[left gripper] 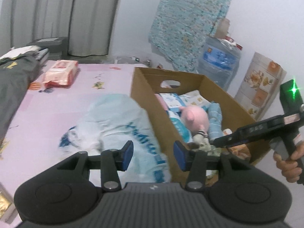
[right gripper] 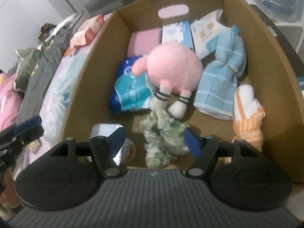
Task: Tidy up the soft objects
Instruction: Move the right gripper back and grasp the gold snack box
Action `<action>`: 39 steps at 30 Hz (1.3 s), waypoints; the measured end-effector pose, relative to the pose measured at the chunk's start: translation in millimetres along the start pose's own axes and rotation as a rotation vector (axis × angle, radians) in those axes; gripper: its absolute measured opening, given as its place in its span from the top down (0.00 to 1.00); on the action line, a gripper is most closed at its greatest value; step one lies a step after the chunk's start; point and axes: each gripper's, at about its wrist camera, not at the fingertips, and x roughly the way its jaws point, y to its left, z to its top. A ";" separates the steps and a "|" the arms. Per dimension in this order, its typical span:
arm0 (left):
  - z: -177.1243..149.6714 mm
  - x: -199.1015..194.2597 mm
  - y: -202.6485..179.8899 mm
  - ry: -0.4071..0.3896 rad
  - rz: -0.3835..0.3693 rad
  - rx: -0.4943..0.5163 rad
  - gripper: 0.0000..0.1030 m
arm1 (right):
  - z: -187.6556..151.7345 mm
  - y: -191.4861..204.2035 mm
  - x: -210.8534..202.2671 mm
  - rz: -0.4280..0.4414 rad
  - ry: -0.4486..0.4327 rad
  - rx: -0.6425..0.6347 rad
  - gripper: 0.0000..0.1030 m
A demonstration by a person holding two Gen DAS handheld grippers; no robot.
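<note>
A cardboard box (right gripper: 275, 87) stands on the bed and also shows in the left wrist view (left gripper: 144, 95). In it lie a pink plush (right gripper: 174, 70), a blue striped towel (right gripper: 222, 79), an orange striped cloth (right gripper: 247, 114), tissue packs (right gripper: 131, 89) and a green-white fluffy cloth (right gripper: 163, 138). My right gripper (right gripper: 154, 142) is open above the box's near end, with the green-white cloth lying loose between its fingers. My left gripper (left gripper: 153, 155) is open and empty over a light blue plastic-wrapped bundle (left gripper: 114, 125) on the bed, beside the box.
A red-white wipes pack (left gripper: 60, 73) and dark clothing (left gripper: 13, 79) lie on the pink bedsheet (left gripper: 47, 114). A water jug (left gripper: 218, 64) and a hanging patterned cloth (left gripper: 190, 19) stand by the wall behind the box.
</note>
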 end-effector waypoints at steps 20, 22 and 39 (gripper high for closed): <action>-58.0 -93.4 140.6 0.009 0.453 -0.205 0.42 | 31.9 249.5 52.8 0.525 0.037 -0.230 0.25; -65.2 -93.6 153.9 0.036 0.488 -0.233 0.42 | 29.1 281.3 74.3 0.575 0.095 -0.251 0.25; -91.7 -50.9 198.3 0.169 0.505 -0.266 0.42 | -27.9 373.0 225.3 0.501 0.403 -0.302 0.45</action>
